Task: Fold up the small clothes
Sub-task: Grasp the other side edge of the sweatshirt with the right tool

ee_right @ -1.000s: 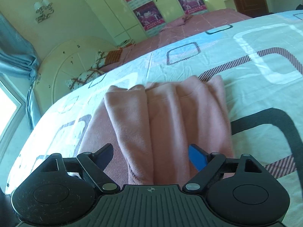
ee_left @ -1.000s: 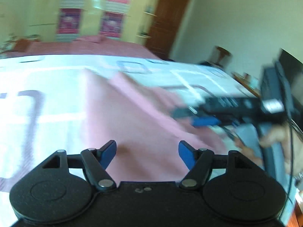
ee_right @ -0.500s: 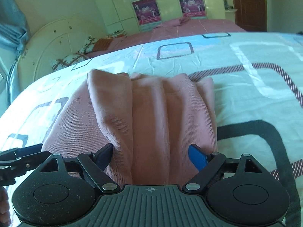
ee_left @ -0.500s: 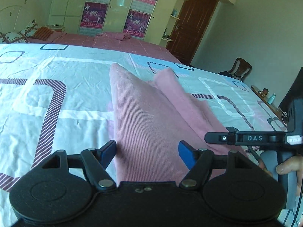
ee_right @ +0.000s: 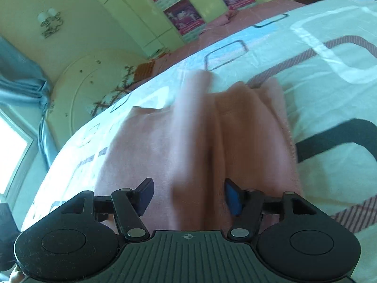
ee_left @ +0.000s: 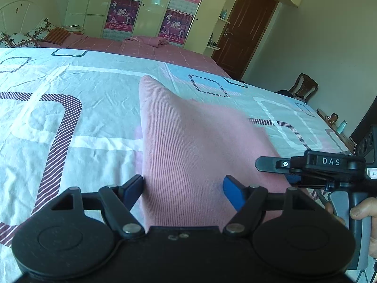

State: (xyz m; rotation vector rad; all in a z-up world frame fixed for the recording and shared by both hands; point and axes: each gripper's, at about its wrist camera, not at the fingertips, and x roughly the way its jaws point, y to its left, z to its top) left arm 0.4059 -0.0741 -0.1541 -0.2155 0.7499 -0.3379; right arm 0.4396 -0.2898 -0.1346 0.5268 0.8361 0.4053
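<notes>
Our left gripper stands open, the pink garment filling the lower centre between its fingers. Our right gripper has just been closing, the same cloth bunched between its blue pads, which don't yet press it. Around it spreads the patterned bedsheet. At upper left sits a wardrobe; at upper right a brown door and a chair.
</notes>
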